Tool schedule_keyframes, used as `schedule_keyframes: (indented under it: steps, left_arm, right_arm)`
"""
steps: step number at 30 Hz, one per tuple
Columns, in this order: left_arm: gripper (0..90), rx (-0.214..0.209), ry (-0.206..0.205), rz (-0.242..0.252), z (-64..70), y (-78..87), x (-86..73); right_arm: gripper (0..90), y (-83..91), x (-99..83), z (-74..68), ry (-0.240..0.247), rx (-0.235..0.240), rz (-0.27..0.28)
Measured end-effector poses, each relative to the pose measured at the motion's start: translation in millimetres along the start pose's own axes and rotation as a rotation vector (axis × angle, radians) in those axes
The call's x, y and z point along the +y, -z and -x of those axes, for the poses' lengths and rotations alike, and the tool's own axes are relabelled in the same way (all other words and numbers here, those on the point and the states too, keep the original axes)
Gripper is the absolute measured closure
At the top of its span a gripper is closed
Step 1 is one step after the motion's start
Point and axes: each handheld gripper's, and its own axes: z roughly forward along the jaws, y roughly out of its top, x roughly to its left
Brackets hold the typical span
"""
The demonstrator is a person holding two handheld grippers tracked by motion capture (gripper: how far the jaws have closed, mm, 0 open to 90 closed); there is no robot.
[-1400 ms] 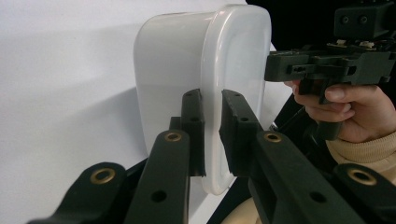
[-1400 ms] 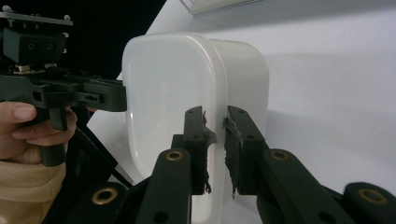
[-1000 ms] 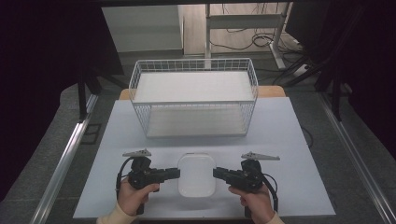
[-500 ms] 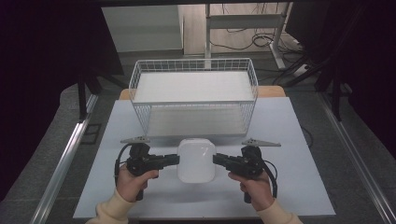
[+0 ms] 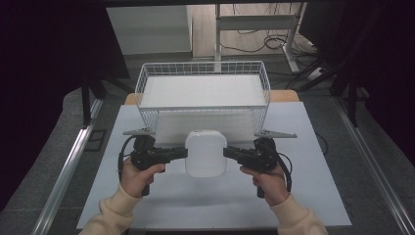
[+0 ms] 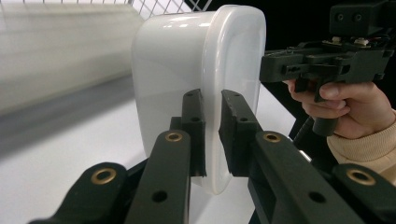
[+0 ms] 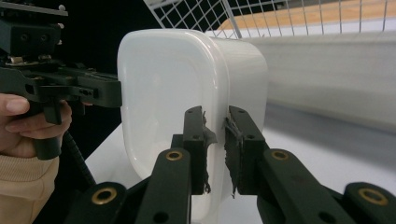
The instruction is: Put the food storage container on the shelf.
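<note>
Your left gripper [image 5: 182, 153] and right gripper [image 5: 228, 152] each have their jaws clamped on opposite rims of the white container [image 5: 205, 153], held above the table [image 5: 195, 205]. Just beyond it stands the wire basket [image 5: 203, 68].

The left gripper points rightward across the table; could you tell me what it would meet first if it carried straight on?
The white container whose rim its fingers already clamp. Beyond it, probably the right gripper, which faces it from the opposite side.
</note>
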Motion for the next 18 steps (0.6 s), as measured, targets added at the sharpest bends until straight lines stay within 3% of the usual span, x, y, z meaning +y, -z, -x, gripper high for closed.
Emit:
schedule_keyframes:
  steps: [18]
  left_arm:
    - [81.0, 0.006, -0.04, 0.032, 5.9, 5.4, 37.1]
  right_arm:
    - [78.7, 5.4, 39.5, -2.1, 0.038, -0.007, 0.031]
